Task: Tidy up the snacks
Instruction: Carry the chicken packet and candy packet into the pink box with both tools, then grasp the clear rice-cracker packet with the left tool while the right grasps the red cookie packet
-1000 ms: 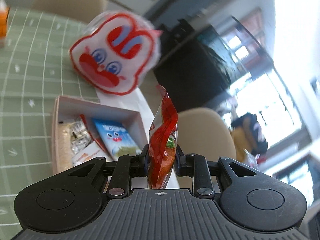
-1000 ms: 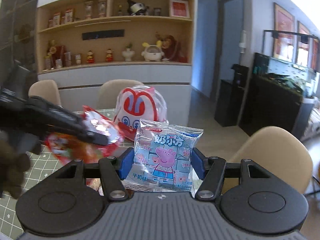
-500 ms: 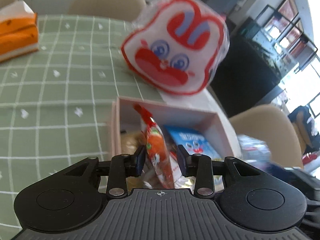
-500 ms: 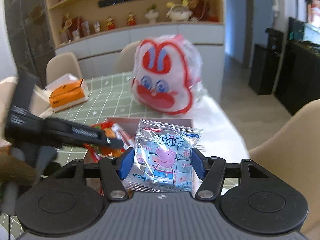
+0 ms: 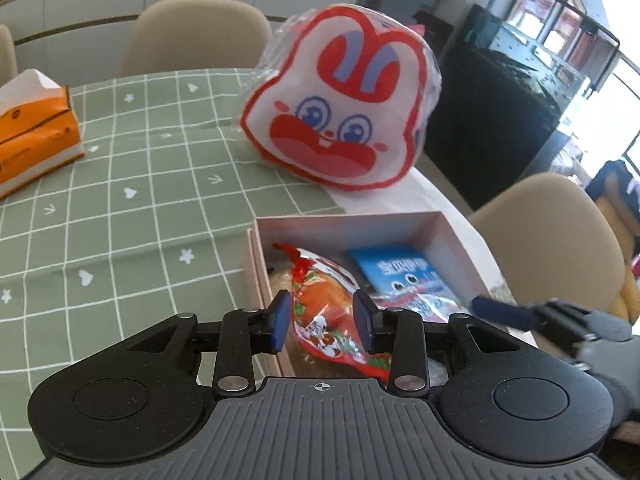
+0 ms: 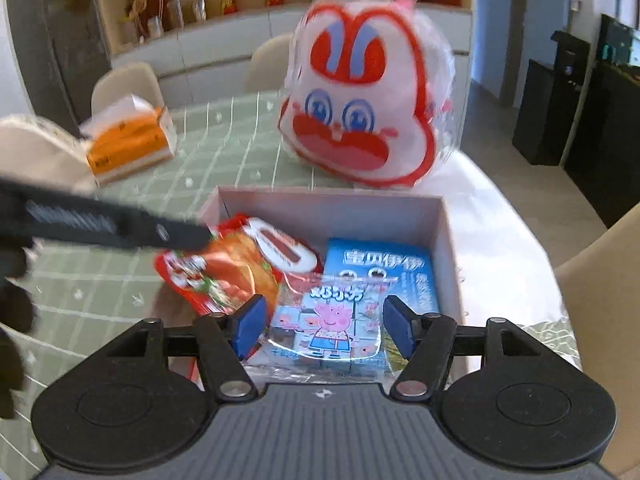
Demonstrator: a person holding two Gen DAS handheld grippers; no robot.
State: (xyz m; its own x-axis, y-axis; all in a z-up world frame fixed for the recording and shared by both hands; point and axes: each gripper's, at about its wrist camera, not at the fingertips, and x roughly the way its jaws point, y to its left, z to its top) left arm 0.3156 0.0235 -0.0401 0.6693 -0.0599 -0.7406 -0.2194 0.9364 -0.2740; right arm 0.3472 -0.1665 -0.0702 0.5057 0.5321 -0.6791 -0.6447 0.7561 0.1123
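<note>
Green checked cloth covers the bench (image 5: 120,208), with an orange tissue box (image 5: 32,136) at the far left and a big rabbit-faced bag (image 5: 340,112) standing just behind an open pink box (image 5: 348,224) near the bench's edge. Both tools hang over that box. The left tool (image 5: 322,320) has its jaws parted around a red snack packet (image 5: 324,312); the pads stand just off its sides, so the packet looks released and is leaning against the box's left wall, partly on other snacks. The right tool (image 6: 324,326) has just been opening its jaws, and the Peppa Pig packet (image 6: 328,320) lies between them with clear gaps at both pads, resting on a blue packet (image 6: 380,272) inside the box.

Trouble could come on the way out, I think: the two tools are close together and could knock each other. A pad dragging on crinkly film could lift a packet back out or tip the red one over the low wall. The box sits close to the bench's edge, so a nudge might shove it toward the chair
</note>
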